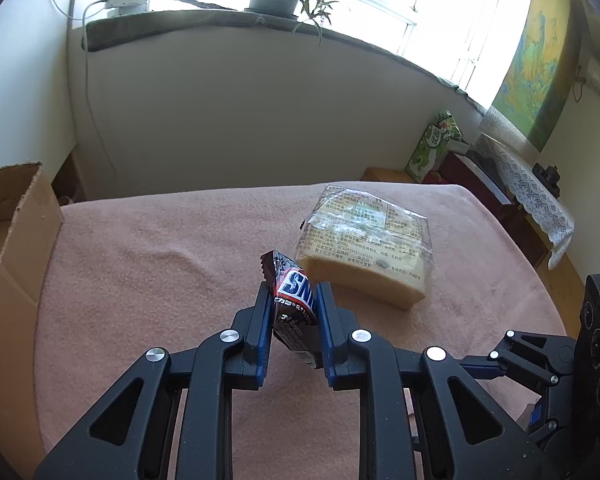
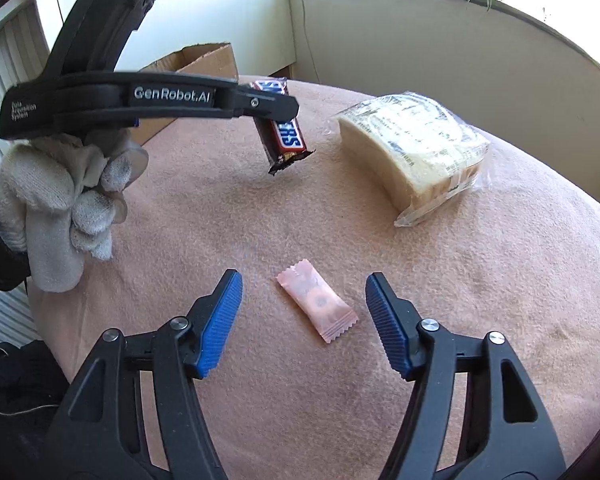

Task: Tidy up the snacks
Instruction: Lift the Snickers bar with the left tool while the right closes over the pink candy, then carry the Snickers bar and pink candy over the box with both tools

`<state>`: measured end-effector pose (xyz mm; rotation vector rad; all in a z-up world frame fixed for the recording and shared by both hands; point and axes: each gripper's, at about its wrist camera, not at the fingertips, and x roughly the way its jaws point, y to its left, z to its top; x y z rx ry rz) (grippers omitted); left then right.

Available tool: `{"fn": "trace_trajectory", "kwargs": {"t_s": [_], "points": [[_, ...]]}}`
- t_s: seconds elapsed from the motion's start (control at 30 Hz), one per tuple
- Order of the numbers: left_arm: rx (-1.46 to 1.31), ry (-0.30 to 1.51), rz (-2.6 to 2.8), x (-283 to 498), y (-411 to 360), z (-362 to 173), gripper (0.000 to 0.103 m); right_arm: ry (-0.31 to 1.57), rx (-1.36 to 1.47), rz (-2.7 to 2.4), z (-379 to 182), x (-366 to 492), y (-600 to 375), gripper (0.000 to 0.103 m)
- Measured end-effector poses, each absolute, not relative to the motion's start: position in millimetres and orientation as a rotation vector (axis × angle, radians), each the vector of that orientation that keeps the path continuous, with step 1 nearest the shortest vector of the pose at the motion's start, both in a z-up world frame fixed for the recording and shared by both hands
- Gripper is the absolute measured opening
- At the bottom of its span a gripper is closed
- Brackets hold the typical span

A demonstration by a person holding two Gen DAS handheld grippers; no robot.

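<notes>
From the left wrist, the left gripper (image 1: 294, 312) clamped a Snickers bar (image 1: 290, 300) above the pink cloth (image 1: 160, 248), not yet boxed; the cardboard box (image 1: 16, 216) waited at the left edge and the wrapped bread (image 1: 366, 244) lay untouched, its print too fine to read. From the right wrist, the right gripper (image 2: 304, 320) stood open astride a pink candy (image 2: 318, 306), pads clear. "GenRobot.AI" showed on the other tool, so most sorting looked ahead.

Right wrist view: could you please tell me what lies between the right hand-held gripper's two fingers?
A small pink candy packet lies on the pink cloth between the open fingers, untouched, in the right wrist view.
</notes>
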<state>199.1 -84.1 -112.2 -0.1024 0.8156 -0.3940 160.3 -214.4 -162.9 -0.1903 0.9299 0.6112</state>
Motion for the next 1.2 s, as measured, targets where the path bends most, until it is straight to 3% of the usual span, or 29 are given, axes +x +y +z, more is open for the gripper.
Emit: {"fn": "trace_trajectory", "kwargs": {"t_s": [0.03, 0.1, 0.13, 0.17, 0.43, 0.7, 1.2], "points": [[-0.104, 0.814, -0.396, 198.0, -83.3, -111.2, 0.019, 0.942, -0.21, 0.609, -167.1, 160.9, -211.4, 0.051], [-0.105, 0.808, -0.398, 195.3, -80.2, -108.7, 0.019, 0.94, -0.219, 0.615, -166.8, 160.6, -214.2, 0.04], [-0.108, 0.804, -0.398, 194.2, -79.1, -107.0, 0.019, 0.944, -0.215, 0.616, -166.4, 162.3, -215.0, 0.024], [-0.112, 0.801, -0.397, 193.4, -77.7, -105.3, 0.019, 0.952, -0.212, 0.613, -166.4, 164.2, -215.7, 0.019], [-0.143, 0.77, -0.393, 178.8, -60.1, -93.1, 0.019, 0.935, -0.192, 0.581, -159.1, 170.2, -208.6, 0.019], [-0.166, 0.717, -0.358, 158.8, -26.2, -69.6, 0.019, 0.846, -0.176, 0.586, -117.1, 166.3, -196.1, 0.019], [-0.196, 0.645, -0.214, 136.7, 65.2, -50.7, 0.019, 0.755, -0.182, 0.692, -79.0, 200.4, -91.3, 0.019]]}}
